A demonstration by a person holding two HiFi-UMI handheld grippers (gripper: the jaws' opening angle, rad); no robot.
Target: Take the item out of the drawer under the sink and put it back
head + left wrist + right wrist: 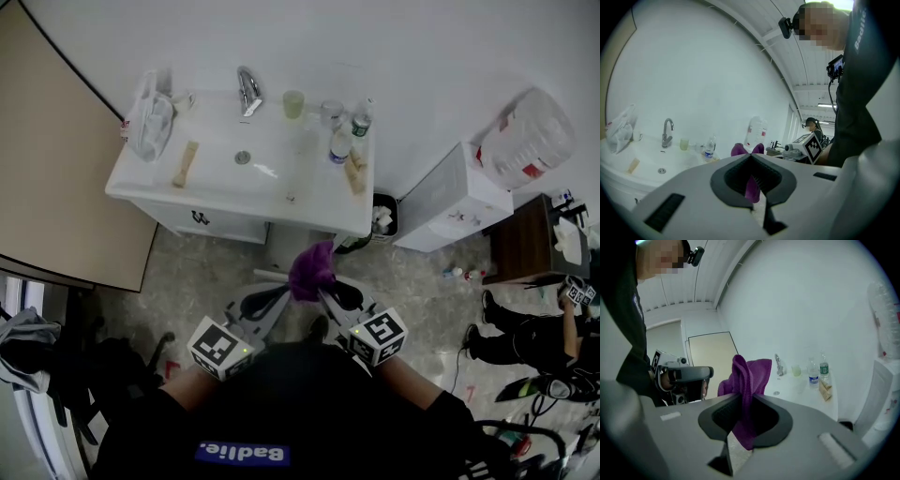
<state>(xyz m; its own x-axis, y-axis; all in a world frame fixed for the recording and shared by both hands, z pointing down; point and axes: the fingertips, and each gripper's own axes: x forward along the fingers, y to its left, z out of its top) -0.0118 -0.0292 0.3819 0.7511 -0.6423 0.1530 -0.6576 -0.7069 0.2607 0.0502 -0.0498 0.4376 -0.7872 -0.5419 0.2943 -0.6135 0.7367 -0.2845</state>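
A purple cloth (311, 269) hangs in the air in front of the white sink cabinet (214, 221), bunched between both grippers. My left gripper (281, 296) comes at it from the left and my right gripper (330, 294) from the right. In the left gripper view the jaws are shut on a fold of the cloth (752, 186), with more of it poking up past their tips. In the right gripper view the cloth (749, 376) is clamped between the jaws and stands up above them. The cabinet's drawer front with its dark handle (200, 217) looks closed.
The basin top (216, 161) carries a tap (247, 91), a green cup (293, 103), bottles (341, 142) and a plastic bag (150, 117). A bin (382, 217), a white cabinet (450, 199) and a water jug (523, 139) stand to the right. A person (525, 336) sits on the floor.
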